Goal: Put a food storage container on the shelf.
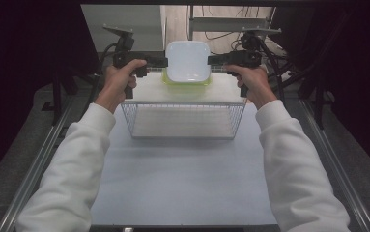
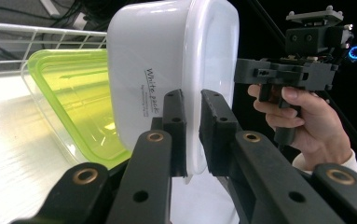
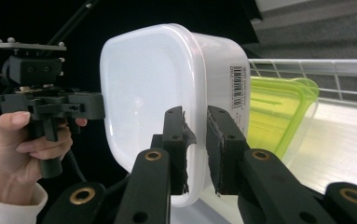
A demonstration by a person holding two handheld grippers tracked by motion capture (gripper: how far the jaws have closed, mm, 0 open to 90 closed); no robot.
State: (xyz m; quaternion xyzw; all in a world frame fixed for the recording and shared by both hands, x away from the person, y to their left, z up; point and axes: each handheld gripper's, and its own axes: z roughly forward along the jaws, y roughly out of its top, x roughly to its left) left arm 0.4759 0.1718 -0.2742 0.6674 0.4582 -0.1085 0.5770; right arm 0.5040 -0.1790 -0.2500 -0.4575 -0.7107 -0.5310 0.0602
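From the high view I have the left tool (image 1: 161, 60) gripping the left rim of the white tub (image 1: 188, 60), and the right tool (image 1: 212, 59) on its right rim, the tub hanging between them above the green tub (image 1: 186, 83), which sits on the tabletop (image 1: 182, 183) just behind the wire basket (image 1: 184, 119). From up here the white tub is a pale rounded square and I cannot read how the jaws stand.

My left gripper view settles that: the left tool (image 2: 192, 123) is pinching the white tub's (image 2: 167, 70) rim, one jaw on each face of the lip. It also gives me printed lettering on the tub's side (the top camera has none of it) and the green tub (image 2: 73, 98) lying close beside the white one, its clear wall glowing, with the basket's (image 2: 27, 42) wires behind. At the far side I see the other hand (image 2: 302, 121) on its grip.

My right gripper view mirrors this: the opposite hand (image 3: 22, 154) at the left, then the white tub (image 3: 157, 93) with the right tool (image 3: 195, 135) clamped on its rim, a barcode label (image 3: 238, 86) on the side wall, and the green tub (image 3: 274, 112) beyond.
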